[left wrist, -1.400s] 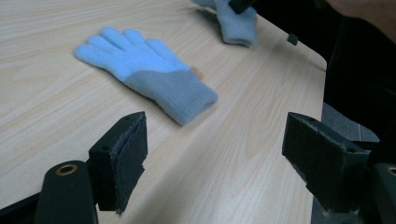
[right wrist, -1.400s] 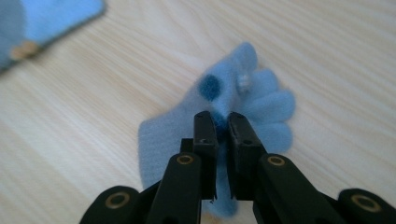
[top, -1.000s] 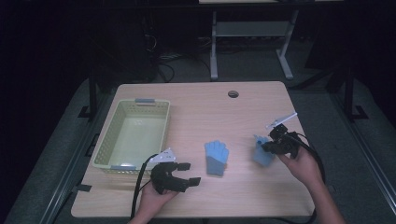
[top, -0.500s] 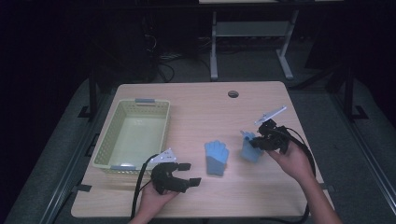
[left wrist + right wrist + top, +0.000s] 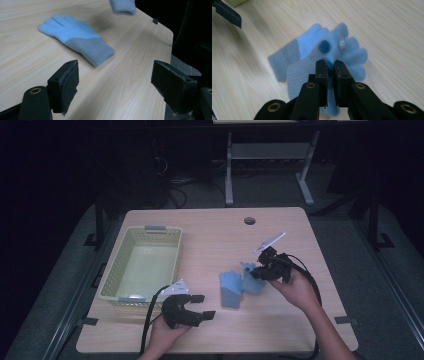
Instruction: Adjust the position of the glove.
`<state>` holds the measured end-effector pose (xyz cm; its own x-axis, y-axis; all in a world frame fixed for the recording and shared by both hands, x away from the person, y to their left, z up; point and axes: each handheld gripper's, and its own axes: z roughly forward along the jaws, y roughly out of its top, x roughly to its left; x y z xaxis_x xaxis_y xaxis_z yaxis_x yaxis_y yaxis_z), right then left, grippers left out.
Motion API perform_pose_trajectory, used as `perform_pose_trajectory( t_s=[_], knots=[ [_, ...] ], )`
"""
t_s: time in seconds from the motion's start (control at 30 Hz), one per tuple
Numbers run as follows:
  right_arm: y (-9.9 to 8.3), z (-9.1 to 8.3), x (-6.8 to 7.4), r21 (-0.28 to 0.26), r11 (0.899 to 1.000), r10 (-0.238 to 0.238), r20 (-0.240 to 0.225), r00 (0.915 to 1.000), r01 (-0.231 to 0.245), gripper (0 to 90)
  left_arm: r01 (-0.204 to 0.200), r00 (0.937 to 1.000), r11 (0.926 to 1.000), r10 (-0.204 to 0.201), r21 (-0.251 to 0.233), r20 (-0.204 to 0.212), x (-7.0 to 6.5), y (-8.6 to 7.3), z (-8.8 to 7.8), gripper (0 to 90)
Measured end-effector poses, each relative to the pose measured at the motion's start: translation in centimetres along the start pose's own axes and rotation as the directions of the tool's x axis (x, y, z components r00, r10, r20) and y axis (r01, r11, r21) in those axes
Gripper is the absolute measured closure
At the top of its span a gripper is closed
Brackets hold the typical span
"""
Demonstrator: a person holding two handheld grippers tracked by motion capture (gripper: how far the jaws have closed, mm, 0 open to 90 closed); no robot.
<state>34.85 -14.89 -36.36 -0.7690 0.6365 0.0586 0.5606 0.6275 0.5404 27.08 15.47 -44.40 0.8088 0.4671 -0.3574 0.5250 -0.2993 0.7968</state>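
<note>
Two blue gloves were seen on the table (image 5: 210,227): one glove (image 5: 231,289) lay flat, the other glove (image 5: 252,281) was clenched in the right gripper (image 5: 256,272), just beside it. The left gripper (image 5: 202,306) was held near the basket (image 5: 112,282), jaws wide apart, grasping nothing.

Fuzzy blue knit cloth gloves (image 5: 317,47), matt pale wood-grain table (image 5: 210,225), glossy yellow-green plastic basket (image 5: 111,279)
</note>
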Motion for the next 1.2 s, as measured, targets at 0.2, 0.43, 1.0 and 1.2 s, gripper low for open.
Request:
perform_pose_trajectory(
  t_s=[0.2, 0.43, 1.0, 1.2],
  knots=[
    [0.9, 0.8, 0.7, 0.003, 1.000, -0.022, -0.025, 0.9994, 0.022, 83.1, -0.001, 1.0000, 1.0000, 0.001, -0.001, -0.004, 0.0, 0.0, -0.1, 21.9],
    [2.0, 2.6, 1.9, 0.021, 0.998, -0.060, -0.062, 0.9963, 0.062, 82.7, -0.005, 1.0000, 1.0000, 0.005, 0.001, 0.002, -0.1, 0.0, 0.1, 22.0],
    [2.6, 6.8, 3.0, 0.096, 0.989, -0.107, -0.092, 0.9900, 0.115, 80.8, 0.004, 1.0000, 1.0000, -0.004, -0.007, 0.005, 0.0, 0.0, -0.1, 22.0],
    [2.6, 7.5, 3.2, 0.108, 0.985, -0.125, -0.079, 0.9890, 0.133, 77.5, 0.007, 1.0000, 1.0000, -0.007, -0.006, 0.005, 0.0, 0.0, -0.1, 22.0]
  ],
)
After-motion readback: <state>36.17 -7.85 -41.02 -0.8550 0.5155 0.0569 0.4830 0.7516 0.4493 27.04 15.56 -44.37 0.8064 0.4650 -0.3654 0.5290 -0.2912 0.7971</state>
